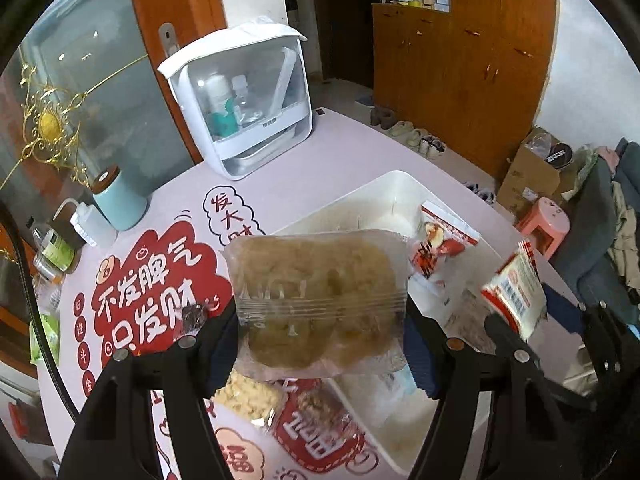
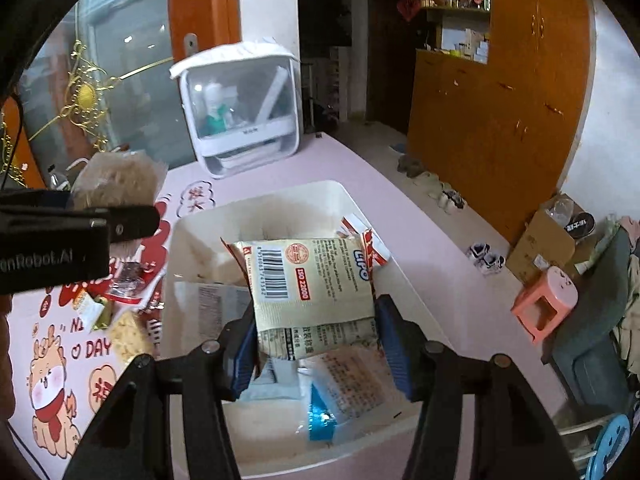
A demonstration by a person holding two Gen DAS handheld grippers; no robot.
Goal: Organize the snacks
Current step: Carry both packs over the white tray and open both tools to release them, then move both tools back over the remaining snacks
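White bin [image 2: 192, 224] holds about 3 snack packets [image 2: 344, 392].

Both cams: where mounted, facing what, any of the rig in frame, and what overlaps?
Left wrist: on the left tongs, angled down at the table; they grip a clear pastry packet; right tongs at right.
Right wrist: on the right tongs, over the white bin, cream packet between them; left tongs at left.
Shared: bin, white dispenser.
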